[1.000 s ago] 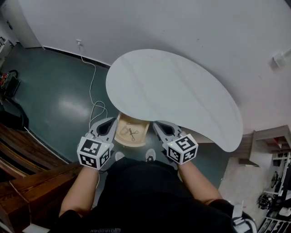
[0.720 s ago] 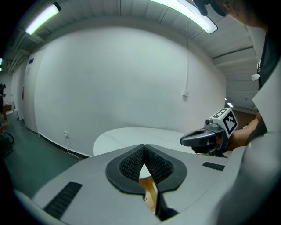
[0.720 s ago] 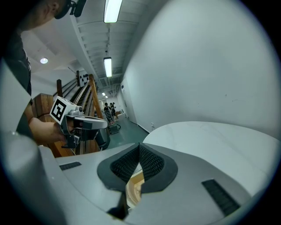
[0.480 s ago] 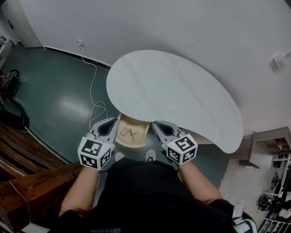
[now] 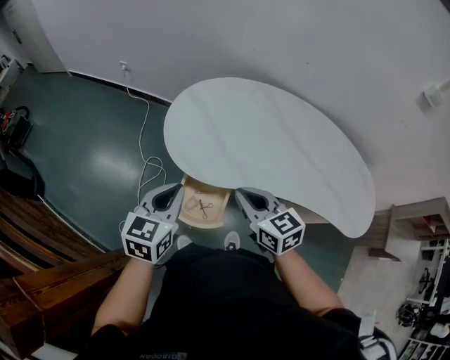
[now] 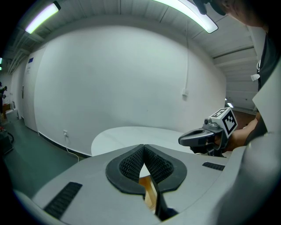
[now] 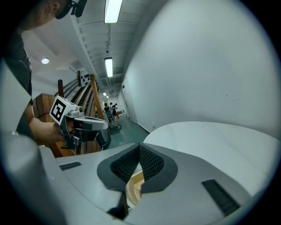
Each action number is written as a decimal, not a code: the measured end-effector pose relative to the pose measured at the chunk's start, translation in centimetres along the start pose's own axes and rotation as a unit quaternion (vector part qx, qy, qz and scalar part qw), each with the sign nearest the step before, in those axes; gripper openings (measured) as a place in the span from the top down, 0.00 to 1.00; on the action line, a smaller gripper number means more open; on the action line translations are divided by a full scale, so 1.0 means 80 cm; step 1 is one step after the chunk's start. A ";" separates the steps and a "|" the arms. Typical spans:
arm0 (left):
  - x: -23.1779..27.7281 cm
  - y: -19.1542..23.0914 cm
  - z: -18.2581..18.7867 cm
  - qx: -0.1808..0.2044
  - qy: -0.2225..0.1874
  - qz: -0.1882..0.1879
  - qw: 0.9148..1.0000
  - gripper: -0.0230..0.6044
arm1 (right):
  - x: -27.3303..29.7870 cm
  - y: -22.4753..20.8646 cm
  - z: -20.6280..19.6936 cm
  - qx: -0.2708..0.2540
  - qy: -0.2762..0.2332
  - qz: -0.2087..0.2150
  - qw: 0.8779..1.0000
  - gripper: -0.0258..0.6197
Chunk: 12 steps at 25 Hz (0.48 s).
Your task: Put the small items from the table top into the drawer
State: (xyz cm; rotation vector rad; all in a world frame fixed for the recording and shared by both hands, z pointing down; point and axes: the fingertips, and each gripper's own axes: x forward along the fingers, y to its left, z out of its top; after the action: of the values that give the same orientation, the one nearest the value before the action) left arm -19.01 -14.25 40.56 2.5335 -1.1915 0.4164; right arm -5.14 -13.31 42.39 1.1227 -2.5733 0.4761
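Head view: white bean-shaped table top [image 5: 267, 155] bare. Pale wooden drawer [image 5: 219, 209] open under its near edge, with a small dark scissors-like item [image 5: 204, 207] lying flat inside. Likely left to do: shut the drawer. Push its front squarely, both sides evenly.

Left gripper view: left gripper [image 6: 143, 149] pressed together, empty, above the drawer.

Right gripper view: right gripper [image 7: 139, 147] likewise closed on nothing.

Bright, even; ceiling strip light [image 7: 113, 11] overhead; soft glare on floor [image 5: 105, 165]; fisheye bending, dark corners in gripper views.
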 end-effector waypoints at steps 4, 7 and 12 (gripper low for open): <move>0.002 0.000 0.000 -0.001 0.001 -0.002 1.000 0.94 | 0.000 -0.001 0.000 0.001 -0.001 -0.001 1.000 0.96; 0.003 0.000 0.000 -0.001 0.003 -0.002 1.000 0.94 | 0.000 -0.002 0.000 0.002 -0.001 -0.001 1.000 0.96; 0.006 0.001 0.001 -0.002 0.004 -0.001 1.000 0.94 | 0.000 -0.005 0.001 0.006 -0.002 -0.003 1.000 0.96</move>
State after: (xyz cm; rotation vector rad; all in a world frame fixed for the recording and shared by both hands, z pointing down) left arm -18.72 -14.66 40.67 2.5281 -1.1857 0.4227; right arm -4.85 -13.56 42.37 1.1362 -2.5733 0.4882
